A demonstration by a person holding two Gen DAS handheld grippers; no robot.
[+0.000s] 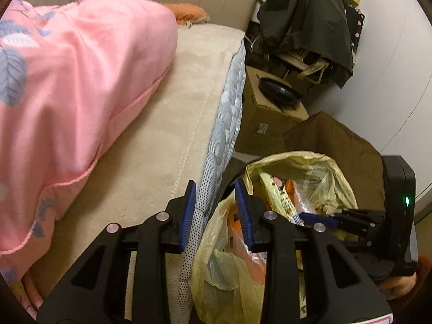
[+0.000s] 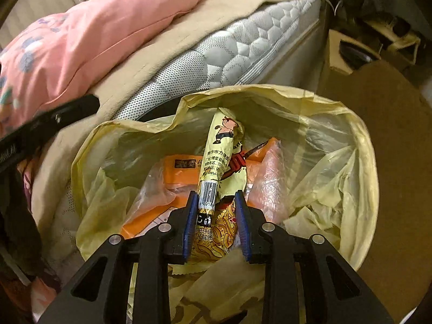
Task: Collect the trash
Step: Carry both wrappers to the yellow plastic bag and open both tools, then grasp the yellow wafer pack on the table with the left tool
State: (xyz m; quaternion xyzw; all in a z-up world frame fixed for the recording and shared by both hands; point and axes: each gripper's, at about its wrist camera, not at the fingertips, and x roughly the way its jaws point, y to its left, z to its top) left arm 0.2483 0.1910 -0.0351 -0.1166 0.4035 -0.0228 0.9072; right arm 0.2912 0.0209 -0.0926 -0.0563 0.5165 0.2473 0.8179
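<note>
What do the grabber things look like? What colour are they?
Both the left gripper and the right gripper have chunky black plastic arms with triangle-shaped holes and round silver bolts. Their fingers have ridged blue pads. The right one's black body carries a small green light.

The yellow bag [image 2: 361,162] stands open-mouthed, but its hollow is crowded – a yellow wrapper [image 2: 218,162] lies between the right gripper [image 2: 216,216] fingers above orange packets [image 2: 172,172] and crumpled film. The mattress edge [image 2: 243,51] presses close on one side, a brown cardboard flap [image 2: 391,124] on the other. Beyond the bag, boxes [image 1: 267,113] and a dark garment [image 1: 305,19] block the floor. The bed top [image 1: 189,86] beside the pink quilt [image 1: 81,67] lies bare – open room over it.
</note>
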